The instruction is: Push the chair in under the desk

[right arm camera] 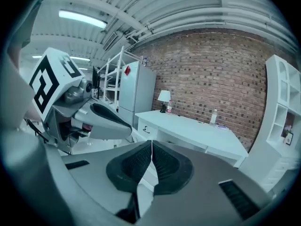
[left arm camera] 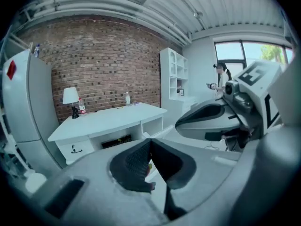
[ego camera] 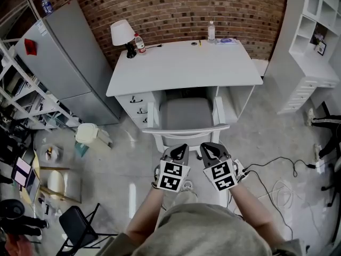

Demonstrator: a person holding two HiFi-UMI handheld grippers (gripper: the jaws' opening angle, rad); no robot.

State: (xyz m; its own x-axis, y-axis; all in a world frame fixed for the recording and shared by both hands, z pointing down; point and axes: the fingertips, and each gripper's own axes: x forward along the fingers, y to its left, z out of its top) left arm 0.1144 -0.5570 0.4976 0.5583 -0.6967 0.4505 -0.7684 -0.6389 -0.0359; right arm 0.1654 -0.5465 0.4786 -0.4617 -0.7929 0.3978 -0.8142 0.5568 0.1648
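Two hand-held grippers sat side by side just behind the chair's white back rail [ego camera: 186, 129], the left gripper [ego camera: 179, 148] and the right gripper [ego camera: 211, 150] both pointing towards the desk [ego camera: 184, 68]. Each had its dark ribbed pads pressed together with nothing between them, as the left gripper view [left arm camera: 150, 143] and the right gripper view [right arm camera: 151, 146] both showed. The chair's grey seat [ego camera: 186, 113] lay in the kneehole of the white desk, between the drawer unit [ego camera: 136, 106] and the right side panel, with the back rail just outside the desktop's front edge. On the desk stood a small lamp [ego camera: 122, 34], a red-labelled bottle [ego camera: 140, 43] beside it, and a clear bottle [ego camera: 211, 31] at the brick wall [ego camera: 176, 7]. A grey refrigerator [ego camera: 66, 57] stood to the left, with white shelving [ego camera: 314, 41] to the right.
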